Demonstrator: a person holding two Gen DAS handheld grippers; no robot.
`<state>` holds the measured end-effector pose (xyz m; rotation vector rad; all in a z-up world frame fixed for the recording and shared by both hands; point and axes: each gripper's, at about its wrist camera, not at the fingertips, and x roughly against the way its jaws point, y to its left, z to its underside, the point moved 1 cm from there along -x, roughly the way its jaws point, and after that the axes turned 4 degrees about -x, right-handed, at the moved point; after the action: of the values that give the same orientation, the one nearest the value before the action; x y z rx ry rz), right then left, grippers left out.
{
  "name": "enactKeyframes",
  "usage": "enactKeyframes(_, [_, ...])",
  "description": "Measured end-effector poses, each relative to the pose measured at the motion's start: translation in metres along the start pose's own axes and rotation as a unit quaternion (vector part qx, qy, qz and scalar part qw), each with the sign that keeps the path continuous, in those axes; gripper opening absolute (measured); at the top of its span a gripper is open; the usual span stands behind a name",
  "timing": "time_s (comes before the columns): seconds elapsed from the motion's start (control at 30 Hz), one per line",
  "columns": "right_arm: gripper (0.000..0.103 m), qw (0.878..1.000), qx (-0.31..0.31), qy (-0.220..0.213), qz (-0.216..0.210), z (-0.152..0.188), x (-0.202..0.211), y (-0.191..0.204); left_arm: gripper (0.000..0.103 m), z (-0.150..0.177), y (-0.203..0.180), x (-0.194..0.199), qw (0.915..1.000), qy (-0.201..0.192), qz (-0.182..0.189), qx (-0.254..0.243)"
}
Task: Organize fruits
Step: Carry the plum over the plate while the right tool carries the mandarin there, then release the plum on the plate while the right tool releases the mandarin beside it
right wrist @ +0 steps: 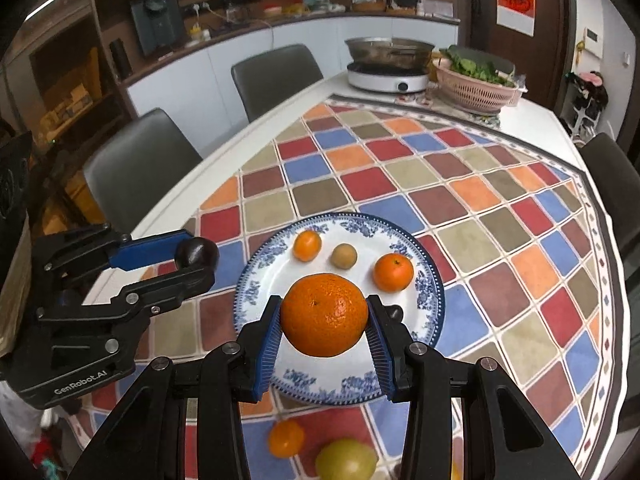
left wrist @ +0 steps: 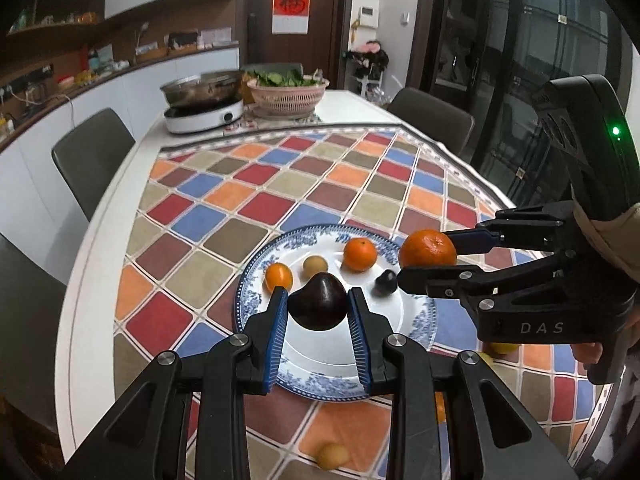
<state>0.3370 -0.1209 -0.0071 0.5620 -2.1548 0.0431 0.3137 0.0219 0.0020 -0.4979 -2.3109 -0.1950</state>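
Fruit is held in both tools above the round blue-and-white patterned porcelain plate (right wrist: 428,280) at lower centre of each view: the left gripper (left wrist: 318,308) clasps a dark purple-brown plum-like fruit (left wrist: 318,300), the right gripper (right wrist: 324,316) grips a large orange mandarin (right wrist: 324,314). Three small fruits and a dark one already lie on the plate's upper half, so each load should probably be lowered onto bare white porcelain nearer the bottom, pads loosened only once it rests, one side at a time to avoid a clash. Loose fruits wait on the chequered multicoloured tablecloth (right wrist: 480,200) below.
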Motion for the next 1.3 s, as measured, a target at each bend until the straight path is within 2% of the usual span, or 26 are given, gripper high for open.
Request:
enactKeyframes(0.3, [0.042,0.998,0.006,0.063,0.010,-0.011,-0.054,-0.012,0.030,0.002,0.016,-0.047,0.9975,0.067,0.019,-0.009])
enactKeyframes(0.4, [0.042,0.997,0.008,0.079,0.011,-0.014,-0.067,-0.014,0.030,0.003,0.018,-0.062,0.9961,0.084,0.012,-0.020])
enactKeyframes(0.57, [0.042,0.995,0.006,0.096,0.022,-0.019,-0.089,-0.019,0.030,0.007,0.026,-0.082,0.9937,0.110,0.015,-0.012])
enactKeyframes(0.9, [0.042,0.992,0.026,0.120,0.038,-0.014,-0.110,-0.022,0.030,0.010,0.032,-0.101,0.9906,0.134,0.007,-0.026])
enactKeyframes(1.2, [0.042,0.992,0.036,0.118,0.036,-0.014,-0.113,-0.020,0.031,0.017,0.037,-0.111,0.9882,0.153,-0.002,-0.015])
enactKeyframes(1.3, [0.042,0.992,0.038,0.117,0.039,-0.014,-0.113,-0.018,0.035,0.020,0.038,-0.109,0.9880,0.154,-0.005,-0.016])
